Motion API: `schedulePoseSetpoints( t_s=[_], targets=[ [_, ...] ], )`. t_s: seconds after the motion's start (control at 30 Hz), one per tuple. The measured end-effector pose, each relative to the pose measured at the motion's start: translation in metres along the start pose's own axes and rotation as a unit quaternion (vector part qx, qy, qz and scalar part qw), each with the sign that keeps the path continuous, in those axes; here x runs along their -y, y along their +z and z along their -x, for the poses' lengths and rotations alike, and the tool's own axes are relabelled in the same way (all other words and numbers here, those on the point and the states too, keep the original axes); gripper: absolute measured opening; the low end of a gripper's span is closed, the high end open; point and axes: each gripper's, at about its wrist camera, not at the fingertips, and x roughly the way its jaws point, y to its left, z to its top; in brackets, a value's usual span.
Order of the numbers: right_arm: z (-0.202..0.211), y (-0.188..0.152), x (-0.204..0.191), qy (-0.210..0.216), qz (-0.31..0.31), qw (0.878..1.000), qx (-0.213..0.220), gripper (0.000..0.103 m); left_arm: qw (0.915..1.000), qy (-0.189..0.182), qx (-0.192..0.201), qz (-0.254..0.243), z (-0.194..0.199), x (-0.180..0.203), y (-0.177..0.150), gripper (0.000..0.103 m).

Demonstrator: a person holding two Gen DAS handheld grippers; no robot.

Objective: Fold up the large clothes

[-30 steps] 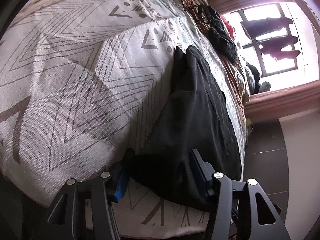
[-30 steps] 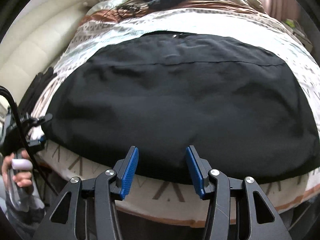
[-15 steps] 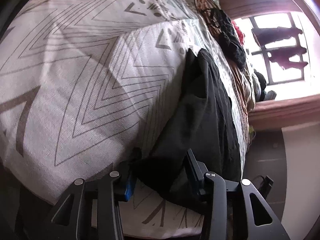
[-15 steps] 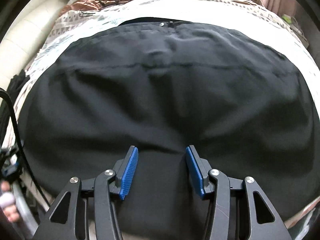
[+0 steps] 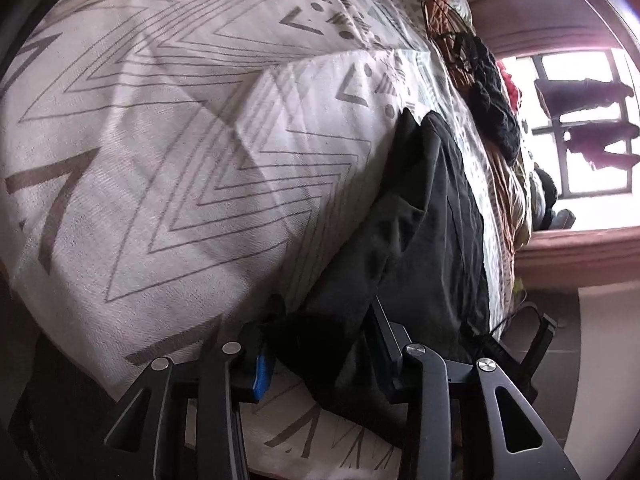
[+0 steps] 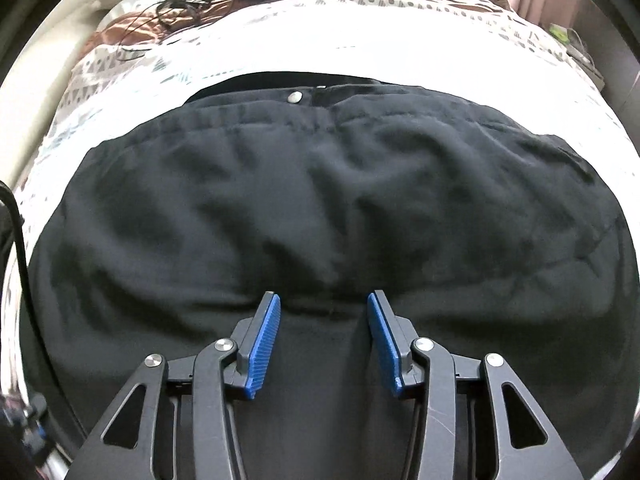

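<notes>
- Left wrist view: the left gripper has just been closing its jaws, and they now clamp a bunched corner of the black garment, which lies on the patterned bedspread.
- Right wrist view: the right gripper has its jaws apart, gripping nothing, low over the spread black garment; a pale button marks its far edge.

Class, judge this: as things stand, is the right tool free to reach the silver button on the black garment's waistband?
Probably yes: the right tool hangs over the black garment with only flat cloth before the button.
</notes>
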Motion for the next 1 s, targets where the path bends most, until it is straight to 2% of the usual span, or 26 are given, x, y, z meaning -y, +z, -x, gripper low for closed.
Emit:
schedulePoseSetpoints(
  t_s=[0.1, 0.23, 0.33, 0.43, 0.47, 0.5, 0.57, 0.67, 1.0],
  targets=[
    [-0.006, 0.014, 0.003, 0.003, -0.011, 1.000, 0.000, 0.045, 0.9997, -0.005, -0.017, -0.019, -0.006, 0.004, 0.005, 0.042],
    [-0.019, 0.035, 0.003, -0.003, -0.010, 1.000, 0.000, 0.045, 0.9995, -0.027, -0.017, 0.004, -0.010, -0.004, 0.011, 0.041],
    [-0.025, 0.049, 0.004, -0.012, -0.008, 1.000, 0.001, 0.045, 0.9997, -0.021, -0.007, -0.006, -0.010, 0.000, 0.010, 0.037],
    [-0.031, 0.063, 0.006, -0.015, -0.004, 1.000, -0.001, 0.045, 0.9996, -0.026, -0.003, 0.009, -0.011, 0.000, 0.009, 0.029],
    [-0.031, 0.066, 0.007, -0.015, -0.004, 1.000, -0.003, 0.044, 0.9996, -0.026, -0.003, 0.011, -0.011, 0.000, 0.009, 0.027],
    [-0.029, 0.068, 0.008, -0.018, -0.006, 1.000, -0.006, 0.037, 0.9996, -0.024, -0.002, 0.010, -0.010, 0.001, 0.008, 0.026],
    [-0.019, 0.065, 0.008, -0.024, -0.007, 1.000, -0.006, 0.034, 0.9997, -0.023, 0.002, 0.003, -0.006, 0.006, 0.005, 0.023],
    [0.002, 0.053, 0.009, -0.004, -0.008, 1.000, 0.005, 0.034, 0.9995, -0.028, 0.009, -0.012, 0.002, 0.013, 0.002, 0.020],
    [0.056, -0.011, 0.032, 0.096, -0.025, 0.995, 0.011, 0.034, 0.9940, -0.094, 0.022, -0.053, 0.034, 0.047, -0.007, 0.016]
  ],
)
